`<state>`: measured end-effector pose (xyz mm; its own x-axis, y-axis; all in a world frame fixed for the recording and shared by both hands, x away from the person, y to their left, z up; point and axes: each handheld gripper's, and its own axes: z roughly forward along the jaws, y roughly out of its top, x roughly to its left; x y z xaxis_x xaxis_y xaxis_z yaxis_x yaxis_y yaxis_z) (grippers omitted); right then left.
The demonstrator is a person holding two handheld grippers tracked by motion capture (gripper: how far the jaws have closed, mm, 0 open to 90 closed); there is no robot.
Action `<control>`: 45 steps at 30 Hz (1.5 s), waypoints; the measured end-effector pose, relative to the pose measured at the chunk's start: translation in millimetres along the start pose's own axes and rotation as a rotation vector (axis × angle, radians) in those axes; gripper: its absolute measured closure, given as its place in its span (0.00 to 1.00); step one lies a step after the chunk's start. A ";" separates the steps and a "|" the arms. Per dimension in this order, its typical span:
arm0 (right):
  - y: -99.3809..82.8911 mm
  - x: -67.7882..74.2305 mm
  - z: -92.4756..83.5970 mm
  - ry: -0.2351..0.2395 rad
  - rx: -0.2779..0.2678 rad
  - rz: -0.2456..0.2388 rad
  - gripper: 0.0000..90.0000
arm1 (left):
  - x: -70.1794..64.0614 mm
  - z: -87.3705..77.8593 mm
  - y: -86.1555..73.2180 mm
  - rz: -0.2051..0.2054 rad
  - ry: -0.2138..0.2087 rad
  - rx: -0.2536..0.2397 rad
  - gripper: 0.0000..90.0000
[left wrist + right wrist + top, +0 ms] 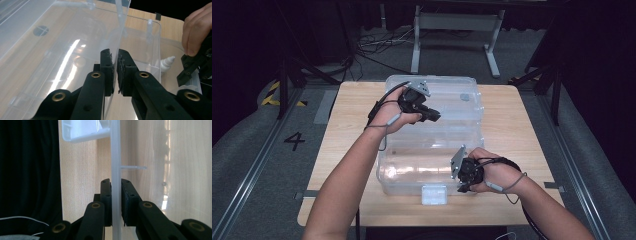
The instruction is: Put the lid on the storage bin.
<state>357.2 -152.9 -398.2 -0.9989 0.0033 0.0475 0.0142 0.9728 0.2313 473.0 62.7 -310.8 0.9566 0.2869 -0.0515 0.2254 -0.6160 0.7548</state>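
- While the clear plastic bin (432,150) sits mid-table (512,130), the left gripper (432,116) at 11 o'clock pinches its wall, jaws nearly closed.
- At 5 o'clock, the right gripper (462,186) clamps the bin's near rim.

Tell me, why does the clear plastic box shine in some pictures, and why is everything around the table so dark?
High view: the table is lit, the floor and surroundings dim, and the clear box shows soft white sheen. Left gripper view: a bright glare streak on the box's plastic. Right gripper view: sharp jaws, pale hazy plastic, black at left.
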 end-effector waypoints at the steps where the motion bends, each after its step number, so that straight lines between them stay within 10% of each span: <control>1: 0.3 -0.5 -0.1 0.000 0.000 -0.005 0.91 | -1.8 -0.2 0.0 0.009 0.004 0.000 0.93; 45: -1.8 6.8 0.9 -0.051 -0.020 0.005 0.92 | -46.6 -10.6 -4.5 0.073 -0.018 0.031 0.95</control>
<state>350.3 -154.4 -399.1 -0.9998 0.0202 -0.0006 0.0194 0.9680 0.2503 425.5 59.9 -304.9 0.9738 0.2271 -0.0092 0.1602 -0.6570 0.7367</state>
